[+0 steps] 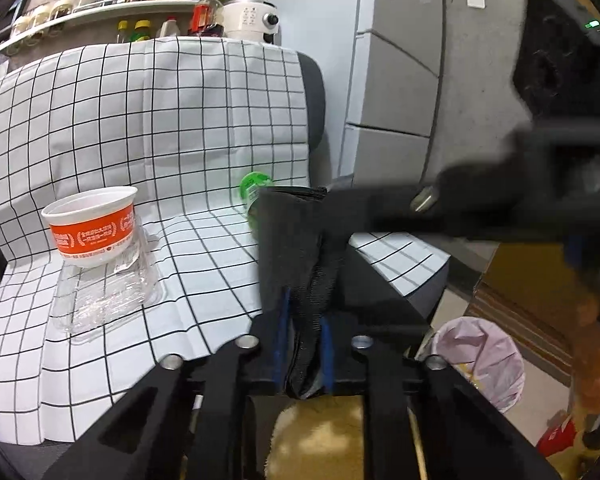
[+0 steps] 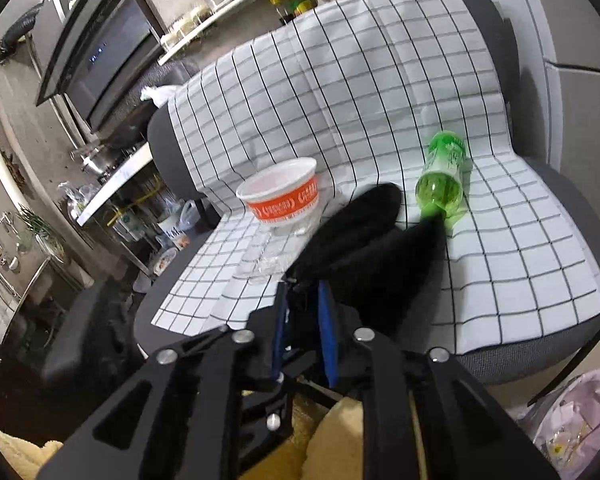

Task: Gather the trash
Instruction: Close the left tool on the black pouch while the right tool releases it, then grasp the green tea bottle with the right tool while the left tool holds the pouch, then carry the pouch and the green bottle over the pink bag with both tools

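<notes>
A black cloth (image 1: 300, 248) hangs between both grippers above a sofa covered with a checked sheet (image 1: 140, 128). My left gripper (image 1: 302, 320) is shut on the cloth's lower end. My right gripper (image 2: 304, 308) is shut on the same black cloth (image 2: 364, 240); its body crosses the left wrist view at the right (image 1: 480, 208). On the sheet lie a white and orange paper bowl (image 1: 94, 226), a clear plastic tray (image 1: 104, 296) under it, and a green plastic bottle (image 2: 442, 178) on its side, partly hidden in the left wrist view (image 1: 254, 188).
A bin lined with a pink bag (image 1: 484, 356) stands on the floor right of the sofa, also in the right wrist view (image 2: 580, 420). A shelf of jars and bottles (image 1: 100, 4) runs behind the sofa. A cardboard box (image 1: 516, 288) sits at right.
</notes>
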The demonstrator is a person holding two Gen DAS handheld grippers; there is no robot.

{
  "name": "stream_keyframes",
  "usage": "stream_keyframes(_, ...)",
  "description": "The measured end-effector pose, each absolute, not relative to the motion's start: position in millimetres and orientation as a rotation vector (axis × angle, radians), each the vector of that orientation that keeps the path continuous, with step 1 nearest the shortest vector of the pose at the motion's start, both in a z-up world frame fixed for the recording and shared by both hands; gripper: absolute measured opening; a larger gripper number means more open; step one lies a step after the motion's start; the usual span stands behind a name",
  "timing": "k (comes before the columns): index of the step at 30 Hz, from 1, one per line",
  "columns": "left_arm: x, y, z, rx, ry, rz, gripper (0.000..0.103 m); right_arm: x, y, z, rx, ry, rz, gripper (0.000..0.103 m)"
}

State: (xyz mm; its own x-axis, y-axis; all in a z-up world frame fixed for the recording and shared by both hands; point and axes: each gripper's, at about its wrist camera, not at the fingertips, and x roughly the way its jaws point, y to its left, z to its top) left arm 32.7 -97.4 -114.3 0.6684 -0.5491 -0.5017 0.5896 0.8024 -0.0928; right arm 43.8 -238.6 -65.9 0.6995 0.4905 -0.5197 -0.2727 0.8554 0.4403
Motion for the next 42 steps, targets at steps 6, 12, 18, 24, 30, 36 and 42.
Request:
stream_keyframes(6, 44.9, -73.5, -102.6, 0.027, 0.508, -0.53, 0.003, 41.6, -271.9, -47.4, 0.293, 0.502, 0.258, 0.044)
stream_keyframes(12, 52.7, -30.6, -68.4, -0.042, 0.394, -0.355, 0.003, 92.1, -293.3, -72.0, 0.241, 0.558, 0.109, 0.051)
stream_keyframes(18, 69.2, 1.4, -45.8, -0.072, 0.321, -0.24, 0.003, 159.1, -290.2, -98.7, 0.199, 0.641, 0.04, 0.065)
stream_keyframes(24, 84.0, 37.4, -30.2, -0.084, 0.272, -0.139, 0.003, 222.5, -279.7, -117.0, 0.167, 0.712, 0.005, 0.072)
stream_keyframes(30, 104.8, 51.7, -39.5, -0.122, 0.3, -0.124, 0.003, 289.2, -280.8, -124.9, 0.157, 0.759, -0.076, 0.072)
stream_keyframes(36, 116.0, 43.2, -53.8, -0.126, 0.325, -0.157, 0.003, 324.6, -289.7, -149.5, 0.163, 0.867, -0.133, 0.071)
stream_keyframes(42, 110.3, 31.6, -58.7, -0.119, 0.346, -0.212, 0.003, 307.0, -296.0, -155.8, 0.228, 0.899, -0.068, 0.06)
